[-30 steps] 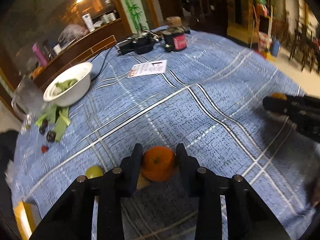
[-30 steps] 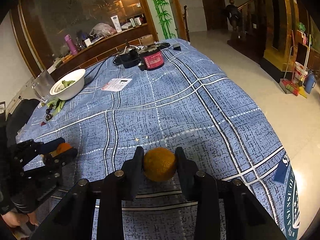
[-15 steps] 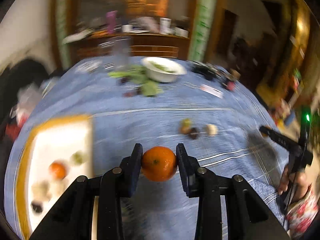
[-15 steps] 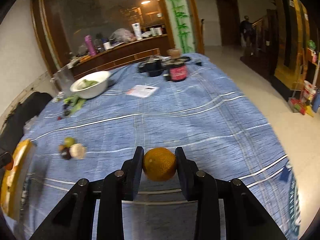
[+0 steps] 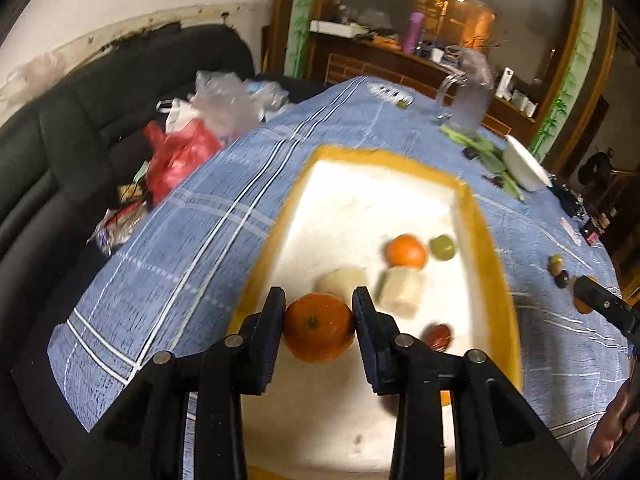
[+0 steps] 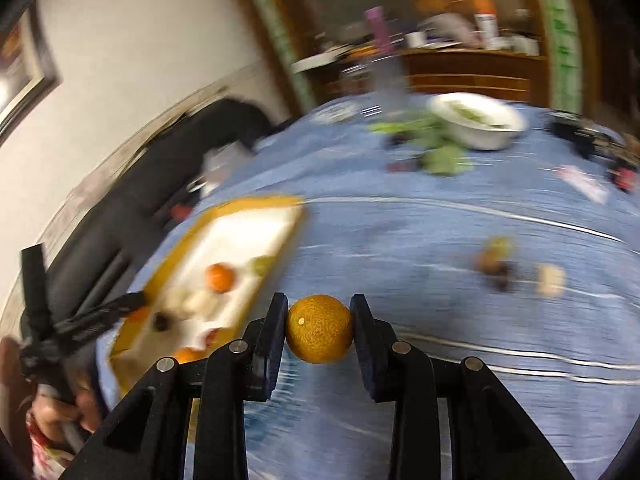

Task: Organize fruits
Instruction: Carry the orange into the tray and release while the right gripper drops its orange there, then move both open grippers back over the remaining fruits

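Fruits (image 5: 407, 250) in yellow-rimmed tray (image 5: 486, 248); left hand-held gripper (image 5: 319, 322) w/ orange (image 5: 319, 328) above.

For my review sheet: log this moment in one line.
left hand-held gripper: orange, over tray | right hand-held gripper: yellowish orange, over tablecloth

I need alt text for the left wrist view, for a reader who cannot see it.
The left gripper holds an orange between its two fingers, over a white tray with a yellow rim on a blue checked tablecloth. The tray already holds another orange, a green fruit and some pale pieces.
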